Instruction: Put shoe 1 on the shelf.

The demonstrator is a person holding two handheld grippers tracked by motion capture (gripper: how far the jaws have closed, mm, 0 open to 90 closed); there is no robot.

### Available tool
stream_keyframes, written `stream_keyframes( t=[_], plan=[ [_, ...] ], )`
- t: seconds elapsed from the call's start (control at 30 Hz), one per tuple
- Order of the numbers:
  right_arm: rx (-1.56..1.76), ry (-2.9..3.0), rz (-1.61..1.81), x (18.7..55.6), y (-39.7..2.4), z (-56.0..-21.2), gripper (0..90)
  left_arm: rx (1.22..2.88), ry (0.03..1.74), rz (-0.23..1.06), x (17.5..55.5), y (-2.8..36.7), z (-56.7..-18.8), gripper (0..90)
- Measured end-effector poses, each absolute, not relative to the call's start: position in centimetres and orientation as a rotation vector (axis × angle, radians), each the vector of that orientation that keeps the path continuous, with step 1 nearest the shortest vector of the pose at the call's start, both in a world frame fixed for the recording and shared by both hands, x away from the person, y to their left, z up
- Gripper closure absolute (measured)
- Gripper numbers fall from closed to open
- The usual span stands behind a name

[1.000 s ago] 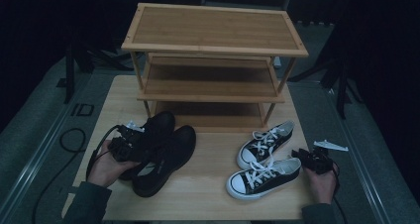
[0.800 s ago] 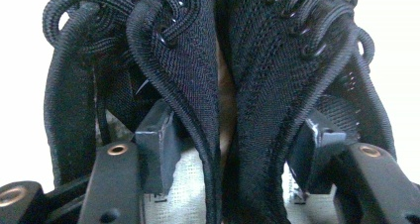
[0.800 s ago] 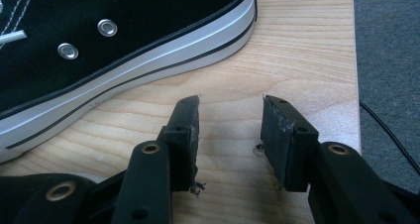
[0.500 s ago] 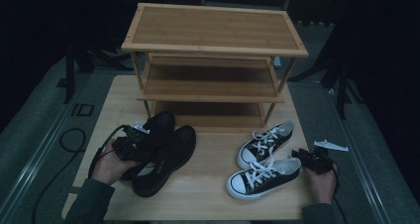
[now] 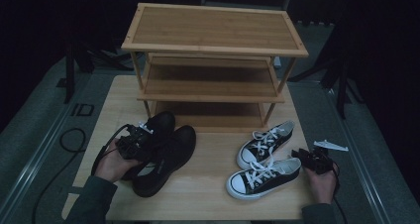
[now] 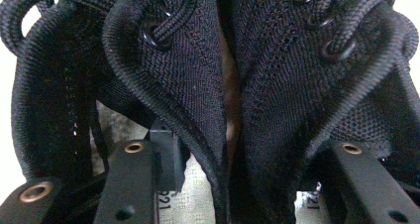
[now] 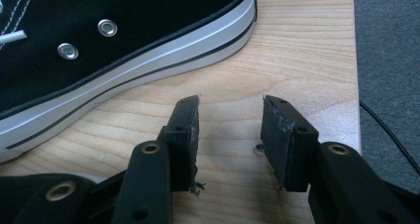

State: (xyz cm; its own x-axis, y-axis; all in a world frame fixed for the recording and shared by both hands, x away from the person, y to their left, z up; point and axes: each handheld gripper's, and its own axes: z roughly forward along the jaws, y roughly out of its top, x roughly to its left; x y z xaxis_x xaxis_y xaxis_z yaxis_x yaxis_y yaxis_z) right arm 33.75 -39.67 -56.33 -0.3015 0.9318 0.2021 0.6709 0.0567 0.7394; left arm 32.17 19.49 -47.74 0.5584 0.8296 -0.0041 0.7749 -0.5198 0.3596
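Note:
Two black lace-up shoes lie at the table's left, one (image 5: 161, 125) farther left and one (image 5: 173, 157) beside it. My left gripper (image 5: 141, 140) sits on the left shoe. Its jaws have just been closing, and the shoe's laced knit upper (image 6: 198, 85) is squeezed between them at my left gripper (image 6: 247, 154). A pair of black-and-white sneakers lies at the right, one (image 5: 267, 140) behind the other (image 5: 262, 175). My right gripper (image 5: 301, 155) rests at the nearer sneaker's heel. In its own view my right gripper (image 7: 230, 130) is open over bare wood, the sneaker's side (image 7: 99, 45) just beyond.
A three-tier bamboo shoe rack (image 5: 213, 35) stands at the back of the wooden table (image 5: 213, 154), its shelves bare. A small white object (image 5: 331, 145) lies off the table's right edge. A cable (image 5: 69, 140) trails on the grey floor at the left.
My left gripper has shifted a little forward and right onto the black shoe. The right hand and both sneakers have kept still.

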Motion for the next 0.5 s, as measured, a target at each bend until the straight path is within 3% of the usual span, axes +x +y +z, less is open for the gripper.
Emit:
stream_keyframes(
  t=[0.27, 0.5],
  plan=[
    [1.612, 2.011, 1.105, 33.76, -39.67, -56.33, 58.3, 2.51, 1.324, 0.231, 32.53, 19.11, -47.76, 61.8],
    [1.614, 2.01, 1.104, 33.78, -39.65, -56.33, 58.2, 2.523, 1.32, 0.228, 32.6, 19.06, -47.63, 79.2]
  ],
)
